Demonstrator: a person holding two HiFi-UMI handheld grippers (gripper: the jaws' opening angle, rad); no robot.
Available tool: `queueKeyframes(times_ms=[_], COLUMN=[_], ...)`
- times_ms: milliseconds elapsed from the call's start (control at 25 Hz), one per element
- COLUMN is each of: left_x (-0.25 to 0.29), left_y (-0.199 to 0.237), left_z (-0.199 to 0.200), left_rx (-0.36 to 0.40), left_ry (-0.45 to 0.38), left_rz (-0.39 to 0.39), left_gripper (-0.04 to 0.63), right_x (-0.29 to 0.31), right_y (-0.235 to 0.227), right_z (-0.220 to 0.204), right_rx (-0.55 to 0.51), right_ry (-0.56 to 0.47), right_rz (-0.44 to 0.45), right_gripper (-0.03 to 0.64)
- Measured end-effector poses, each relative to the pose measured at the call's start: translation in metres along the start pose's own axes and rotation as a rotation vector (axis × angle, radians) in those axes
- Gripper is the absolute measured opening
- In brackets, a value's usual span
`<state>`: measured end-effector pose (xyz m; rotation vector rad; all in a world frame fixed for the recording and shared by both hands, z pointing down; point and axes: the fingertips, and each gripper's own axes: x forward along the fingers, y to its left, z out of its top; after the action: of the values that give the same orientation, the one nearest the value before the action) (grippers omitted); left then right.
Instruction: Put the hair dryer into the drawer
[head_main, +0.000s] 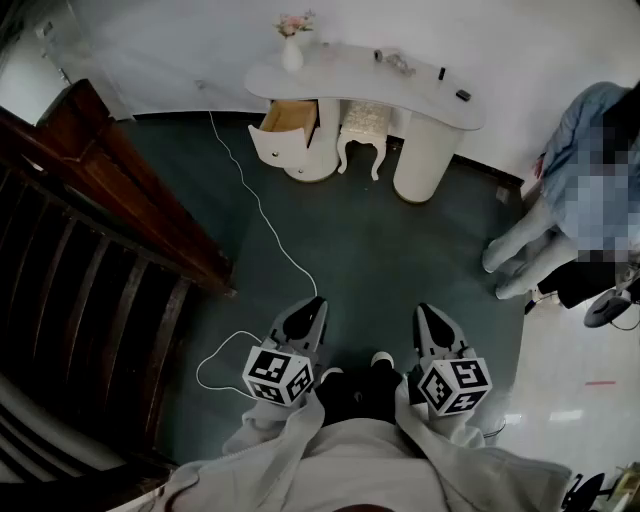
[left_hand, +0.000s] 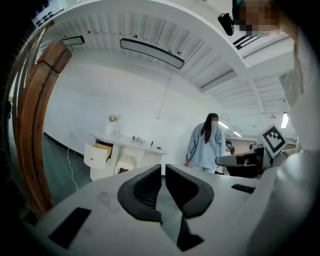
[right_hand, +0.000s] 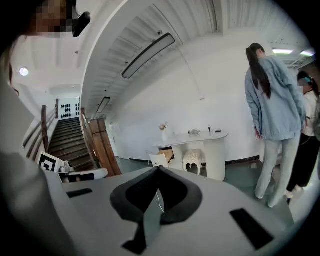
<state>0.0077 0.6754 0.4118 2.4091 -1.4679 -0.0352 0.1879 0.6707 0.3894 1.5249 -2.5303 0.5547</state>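
Counter (head_main: 400, 85) is standing on green floor (head_main: 380, 250) (drawer (head_main: 283, 120) open), cord (head_main: 264, 213) trailing across; left gripper (head_main: 314, 302) and right gripper (head_main: 428, 310) pressing together, empty.

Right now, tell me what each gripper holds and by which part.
Nothing. The left gripper and the right gripper are both shut with nothing between their jaws.

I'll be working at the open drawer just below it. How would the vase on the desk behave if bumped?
The vase looks small and narrow with flowers standing above it, so it may tip easily. It sits near the desk end above the open drawer, so a knock could send it off. It looks like white glazed ware: probably breakable.
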Motion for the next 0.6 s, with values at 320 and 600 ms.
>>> queueKeyframes(times_ms=[320, 600], left_x=[-0.014, -0.030], left_y=[-0.004, -0.002], left_z=[-0.005, -0.023], left_rx=[0.025, 0.016], left_ry=[0.027, 0.068], left_rz=[-0.058, -0.100], left_gripper=[0.034, 0.034], right_x=[-0.014, -0.031], right_y=[0.013, 0.026], right_z=[-0.012, -0.034], right_rx=[0.033, 0.079], right_ry=[-0.030, -0.044], right_rz=[-0.066, -0.138], right_gripper=[0.051, 0.051])
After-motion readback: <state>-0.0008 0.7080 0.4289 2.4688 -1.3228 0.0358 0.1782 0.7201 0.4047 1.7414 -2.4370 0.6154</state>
